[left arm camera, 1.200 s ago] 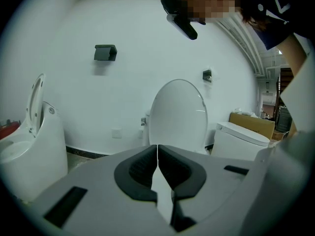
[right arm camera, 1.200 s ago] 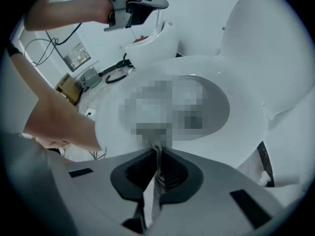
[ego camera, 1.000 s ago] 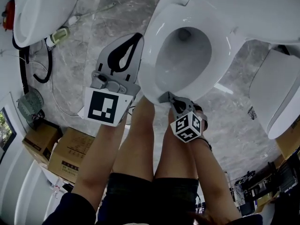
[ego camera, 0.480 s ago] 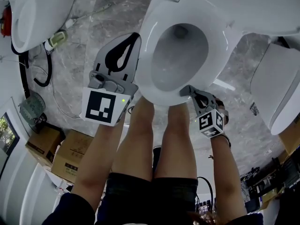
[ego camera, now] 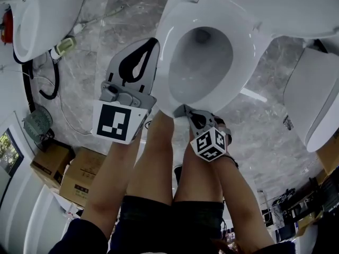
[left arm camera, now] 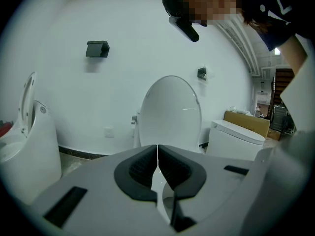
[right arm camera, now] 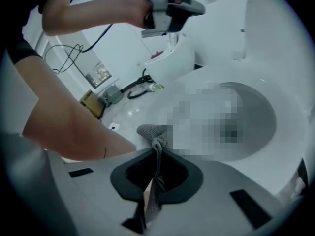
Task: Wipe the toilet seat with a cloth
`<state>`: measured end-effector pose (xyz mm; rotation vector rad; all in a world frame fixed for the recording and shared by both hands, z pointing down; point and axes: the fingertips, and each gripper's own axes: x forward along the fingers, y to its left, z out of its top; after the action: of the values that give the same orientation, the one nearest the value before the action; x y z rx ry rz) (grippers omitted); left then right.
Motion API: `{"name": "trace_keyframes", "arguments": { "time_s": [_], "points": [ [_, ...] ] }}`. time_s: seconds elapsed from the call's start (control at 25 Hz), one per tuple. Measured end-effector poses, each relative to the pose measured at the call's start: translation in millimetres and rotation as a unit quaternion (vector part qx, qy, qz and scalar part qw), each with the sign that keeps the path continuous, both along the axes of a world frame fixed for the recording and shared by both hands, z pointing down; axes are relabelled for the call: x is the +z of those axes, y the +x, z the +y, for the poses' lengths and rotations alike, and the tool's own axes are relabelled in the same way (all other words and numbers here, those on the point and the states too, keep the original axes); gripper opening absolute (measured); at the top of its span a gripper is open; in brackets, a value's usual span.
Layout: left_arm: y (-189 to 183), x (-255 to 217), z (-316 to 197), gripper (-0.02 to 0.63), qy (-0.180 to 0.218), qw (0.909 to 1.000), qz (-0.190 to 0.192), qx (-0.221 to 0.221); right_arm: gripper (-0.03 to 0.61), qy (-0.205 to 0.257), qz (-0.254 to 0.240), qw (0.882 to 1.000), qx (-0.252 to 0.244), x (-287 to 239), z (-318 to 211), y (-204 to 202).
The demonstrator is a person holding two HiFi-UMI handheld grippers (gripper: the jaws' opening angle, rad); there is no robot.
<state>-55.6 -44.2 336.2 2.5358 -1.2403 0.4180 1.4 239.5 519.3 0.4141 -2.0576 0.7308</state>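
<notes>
At centre frame in the head view, the right tongs (ego camera: 184, 110) meet the front rim of the white toilet seat (ego camera: 168, 52), just above the person's bare knees (ego camera: 159, 157). The cloth cannot be made out from here. The left tongs (ego camera: 150, 47) hang at the seat's left edge over the grey marble floor (ego camera: 90, 67). Cardboard boxes (ego camera: 79, 176) sit at lower left.

Across the left gripper view, the left tongs (left arm camera: 157, 149) are pressed together with nothing between them. A toilet with its lid raised (left arm camera: 171, 112) stands beyond, against a white wall.

Low in the right gripper view, the right tongs (right arm camera: 156, 154) pinch a grey cloth (right arm camera: 152, 132), whose bunched end seems to rest on the toilet seat (right arm camera: 280, 151) at its near rim. The left tongs (right arm camera: 170, 9) show at the top of the frame.
</notes>
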Motion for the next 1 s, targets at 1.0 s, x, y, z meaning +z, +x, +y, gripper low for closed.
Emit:
{"name": "trace_keyframes", "arguments": {
  "time_s": [1.0],
  "points": [
    [24.2, -3.1, -2.7, 0.025, 0.000, 1.0000, 0.004, -0.006, 0.034, 0.056, -0.015, 0.996, -0.063, -5.4, -8.0, 67.4]
  ]
}}
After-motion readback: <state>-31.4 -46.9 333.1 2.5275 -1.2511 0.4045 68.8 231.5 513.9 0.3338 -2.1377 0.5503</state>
